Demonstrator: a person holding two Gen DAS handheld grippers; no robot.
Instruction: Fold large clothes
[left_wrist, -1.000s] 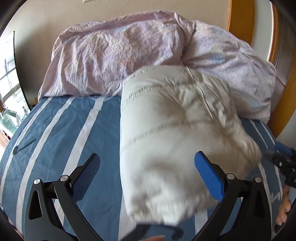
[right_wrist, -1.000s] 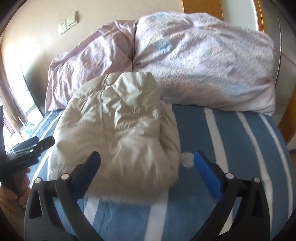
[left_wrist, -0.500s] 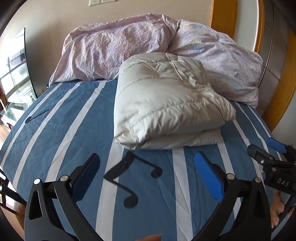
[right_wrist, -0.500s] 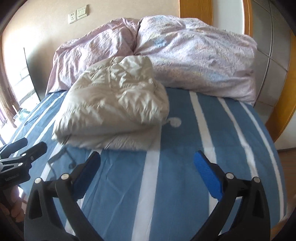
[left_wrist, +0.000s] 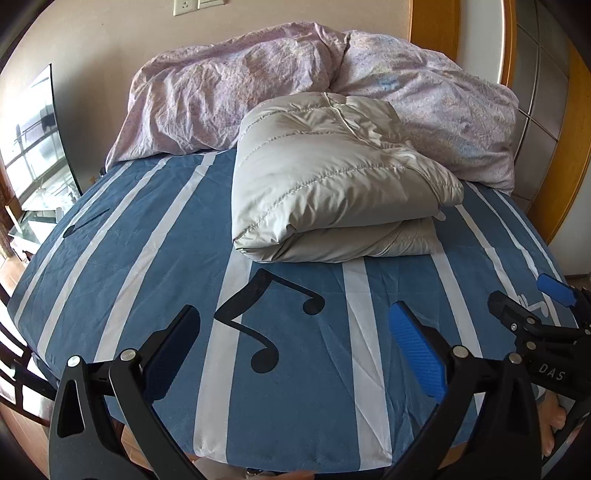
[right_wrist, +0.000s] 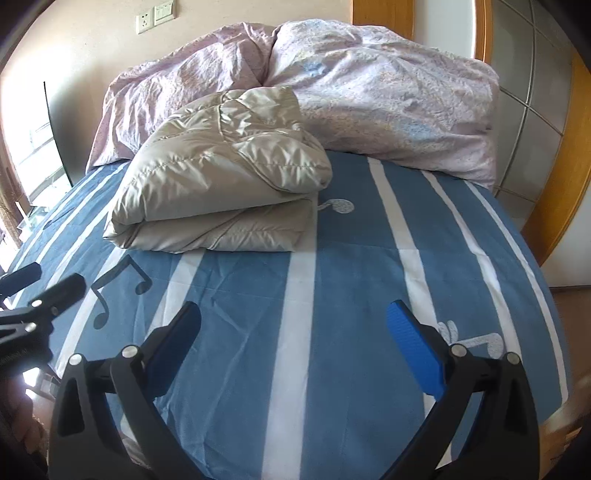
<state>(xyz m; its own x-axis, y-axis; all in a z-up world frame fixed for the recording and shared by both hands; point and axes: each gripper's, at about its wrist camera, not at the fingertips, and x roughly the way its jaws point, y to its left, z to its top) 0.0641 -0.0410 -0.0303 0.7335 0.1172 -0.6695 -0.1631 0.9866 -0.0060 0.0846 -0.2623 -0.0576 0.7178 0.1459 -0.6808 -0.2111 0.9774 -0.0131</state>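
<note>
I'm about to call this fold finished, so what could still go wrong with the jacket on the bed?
The folded puffy jacket is thick and slippery-looking; its top layer could spring open, since the left gripper and right gripper are both open and off it. It also leans against the rumpled duvet, which might tip the stack.

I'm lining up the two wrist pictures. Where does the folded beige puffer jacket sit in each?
Left wrist: the folded beige puffer jacket lies centre, slightly right, on the striped sheet.
Right wrist: the jacket lies left of centre.
Shared landmark: the black double music note printed just in front of the jacket, also seen at.
</note>
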